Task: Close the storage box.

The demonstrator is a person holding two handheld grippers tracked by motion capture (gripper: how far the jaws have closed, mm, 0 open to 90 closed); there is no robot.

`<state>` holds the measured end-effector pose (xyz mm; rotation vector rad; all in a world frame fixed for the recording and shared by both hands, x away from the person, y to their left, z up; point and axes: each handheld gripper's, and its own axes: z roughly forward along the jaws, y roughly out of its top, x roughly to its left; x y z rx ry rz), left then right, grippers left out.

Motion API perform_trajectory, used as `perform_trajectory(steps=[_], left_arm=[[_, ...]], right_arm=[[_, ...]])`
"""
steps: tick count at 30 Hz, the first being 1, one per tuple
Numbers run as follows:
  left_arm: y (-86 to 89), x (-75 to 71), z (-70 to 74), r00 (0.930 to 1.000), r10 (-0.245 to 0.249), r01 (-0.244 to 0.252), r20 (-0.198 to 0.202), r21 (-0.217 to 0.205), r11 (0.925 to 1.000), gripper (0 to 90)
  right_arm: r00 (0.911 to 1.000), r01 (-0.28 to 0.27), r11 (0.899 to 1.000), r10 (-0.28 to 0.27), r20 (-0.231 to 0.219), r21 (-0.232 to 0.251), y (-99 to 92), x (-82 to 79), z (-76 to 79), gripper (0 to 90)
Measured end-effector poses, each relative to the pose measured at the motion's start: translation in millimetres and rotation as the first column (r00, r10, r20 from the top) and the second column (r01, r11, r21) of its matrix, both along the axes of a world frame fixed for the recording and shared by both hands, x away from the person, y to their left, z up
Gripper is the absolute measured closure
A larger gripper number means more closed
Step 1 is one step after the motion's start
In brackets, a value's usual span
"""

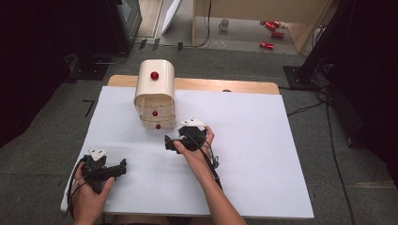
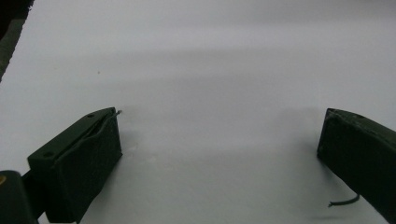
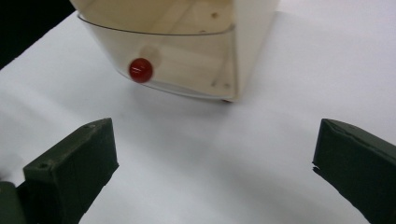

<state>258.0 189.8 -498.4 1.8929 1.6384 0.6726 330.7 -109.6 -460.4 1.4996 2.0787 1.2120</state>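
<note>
**Drawer unit, both claws empty**

White table sheet (image 1: 263,154) over grey carpet. Cream plastic three-drawer cabinet with red ball knobs (image 1: 155,96): just ahead of the right gripper (image 3: 215,163), jaws spread wide, lowest red knob (image 3: 141,70) apparently within reach. Left gripper (image 2: 219,154): released, parked aside.

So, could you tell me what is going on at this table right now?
A person sits at a white table with a two-jaw gripper in each hand. The right gripper is just in front of a small cream drawer unit with red knobs. Its jaws are wide open with nothing between them, and they face the lowest drawer's red knob without touching it. The left gripper rests open near the table's front left corner, over bare tabletop.
</note>
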Motion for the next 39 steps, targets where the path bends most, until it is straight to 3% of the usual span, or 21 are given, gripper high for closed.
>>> perform_trajectory(steps=[23, 39], left_arm=[[0.1, 0.0, 0.0, 1.0000, 0.000, 0.000, 0.000, 0.001, 1.0000, 0.0], [0.1, 0.0, 0.0, 1.0000, 0.000, 0.000, 0.000, 0.001, 1.0000, 0.0]], right_arm=[[0.9956, 0.092, 0.995, -0.092, -0.014, -0.027, -81.7, -30.8, -9.6, 0.0], [0.9814, 0.187, 0.981, -0.189, -0.035, -0.043, -147.4, -64.0, -18.1, 0.0]])
